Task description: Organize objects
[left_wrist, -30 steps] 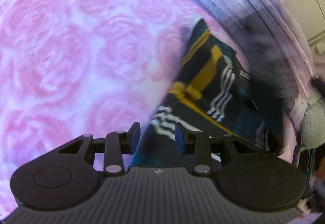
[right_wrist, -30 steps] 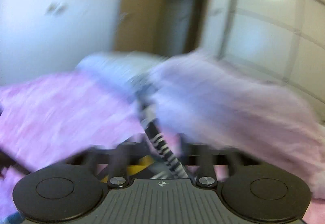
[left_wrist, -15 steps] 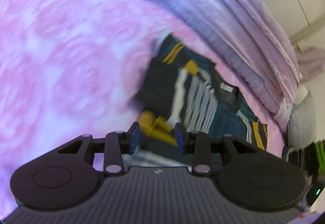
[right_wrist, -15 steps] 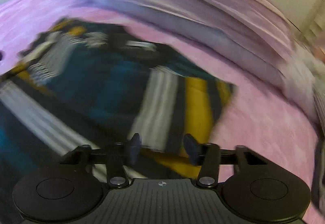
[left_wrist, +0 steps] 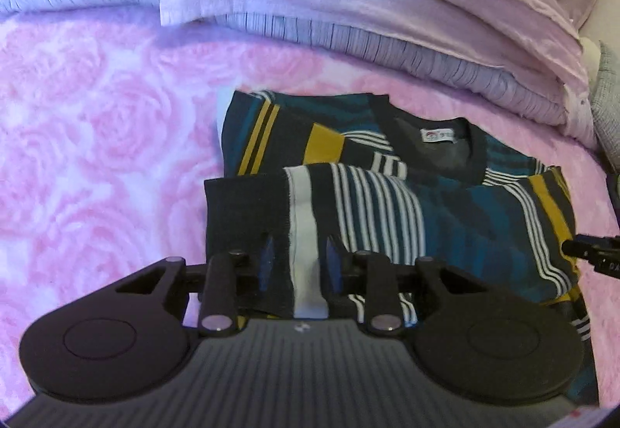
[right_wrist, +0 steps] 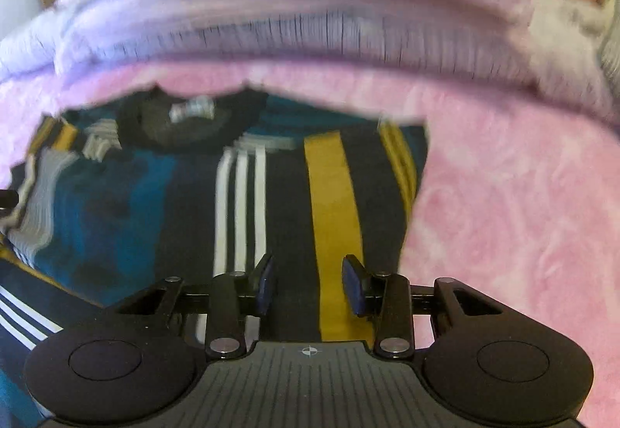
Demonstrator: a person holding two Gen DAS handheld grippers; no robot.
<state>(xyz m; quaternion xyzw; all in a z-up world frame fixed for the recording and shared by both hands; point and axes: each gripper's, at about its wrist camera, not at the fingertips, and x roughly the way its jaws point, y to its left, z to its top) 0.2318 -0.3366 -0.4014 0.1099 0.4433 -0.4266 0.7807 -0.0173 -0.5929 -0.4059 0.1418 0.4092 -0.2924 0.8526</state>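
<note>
My left gripper [left_wrist: 296, 261] has just been closing and pinches the sweater [left_wrist: 445, 214] sleeve; my right gripper [right_wrist: 308, 286], jaws apart over the blurred sweater, probably grips nothing, so lifting could undo the fold.

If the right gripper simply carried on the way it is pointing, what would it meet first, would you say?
Most likely the striped sweater: the right gripper points down at its black and yellow stripes, with nothing else in between. How near it already is, the picture does not show.

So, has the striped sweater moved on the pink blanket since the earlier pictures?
Yes. The striped sweater now lies spread below the folded quilt on the pink blanket; earlier it hung bunched up.
</note>
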